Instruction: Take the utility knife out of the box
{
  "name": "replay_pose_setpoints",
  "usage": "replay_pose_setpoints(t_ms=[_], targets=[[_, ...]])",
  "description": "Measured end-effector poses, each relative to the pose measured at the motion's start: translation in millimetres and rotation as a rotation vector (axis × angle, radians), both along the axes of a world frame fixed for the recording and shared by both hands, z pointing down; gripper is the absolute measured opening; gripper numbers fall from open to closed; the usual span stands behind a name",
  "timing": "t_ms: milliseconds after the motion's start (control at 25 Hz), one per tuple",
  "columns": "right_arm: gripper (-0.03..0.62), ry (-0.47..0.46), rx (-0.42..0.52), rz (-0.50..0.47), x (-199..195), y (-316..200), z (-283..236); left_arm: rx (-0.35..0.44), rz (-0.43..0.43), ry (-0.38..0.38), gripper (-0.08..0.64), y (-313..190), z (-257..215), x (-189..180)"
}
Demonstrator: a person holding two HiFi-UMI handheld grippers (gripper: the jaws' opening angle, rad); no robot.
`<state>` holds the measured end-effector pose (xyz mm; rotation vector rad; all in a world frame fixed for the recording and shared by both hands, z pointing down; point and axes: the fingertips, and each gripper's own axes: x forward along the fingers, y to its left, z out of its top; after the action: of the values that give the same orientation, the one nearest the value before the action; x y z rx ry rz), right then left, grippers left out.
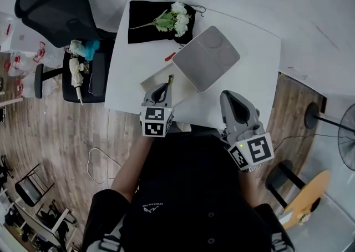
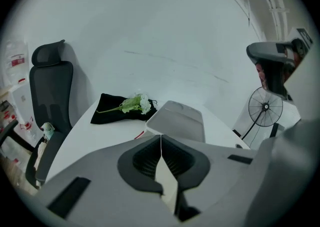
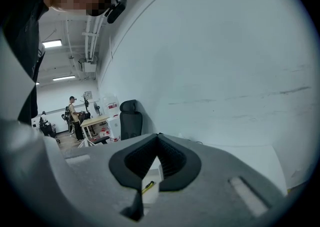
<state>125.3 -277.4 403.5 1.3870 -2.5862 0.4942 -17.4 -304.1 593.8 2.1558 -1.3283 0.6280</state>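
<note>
The task has hardly begun, as we read it: the knife (image 1: 171,79) is still in the box (image 1: 152,82), and nothing is held.

In the head view the open, shallow box sits on the white desk (image 1: 130,79), close to the edge nearest us. The knife shows as a small yellow-and-black sliver at the box's 2 o'clock corner. At 2 o'clock from the box lies a grey slab (image 1: 208,56), which may be its lid, though we cannot be sure. A small red object (image 1: 170,56) lies at 12 o'clock from the box. Beyond it, at the desk's far end, are white flowers (image 1: 173,19) on a black cloth (image 1: 144,23).

The left hand-held gripper (image 1: 164,87) hangs over the box's 6 o'clock side with its tips close to the knife. Its own view shows the jaws pressed together with nothing between them. The right hand-held gripper (image 1: 229,98) is at 3 o'clock from the box, well apart from it. Its jaws are also together at the tips and empty. Its view shows the knife lying in the box below and beyond the pads.

What we judge is left:
- opening one pair of jaws
- lowering them around the knife
- closing on it
- lifting it clear of the box

The left hand-held gripper looks better placed for this.
</note>
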Motion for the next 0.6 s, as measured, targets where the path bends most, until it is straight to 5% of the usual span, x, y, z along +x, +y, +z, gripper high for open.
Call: replay_pose_setpoints(t_ms=[520, 600], targets=[[0.005, 0.014, -0.041, 0.016, 21.2, -10.8, 12.7, -0.252, -0.097, -0.033, 0.008, -8.0, 70.2, 1.6], [0.005, 0.017, -0.042, 0.013, 22.9, -12.2, 14.2, -0.279, -0.098, -0.047, 0.073, -7.1, 79.4, 2.5]])
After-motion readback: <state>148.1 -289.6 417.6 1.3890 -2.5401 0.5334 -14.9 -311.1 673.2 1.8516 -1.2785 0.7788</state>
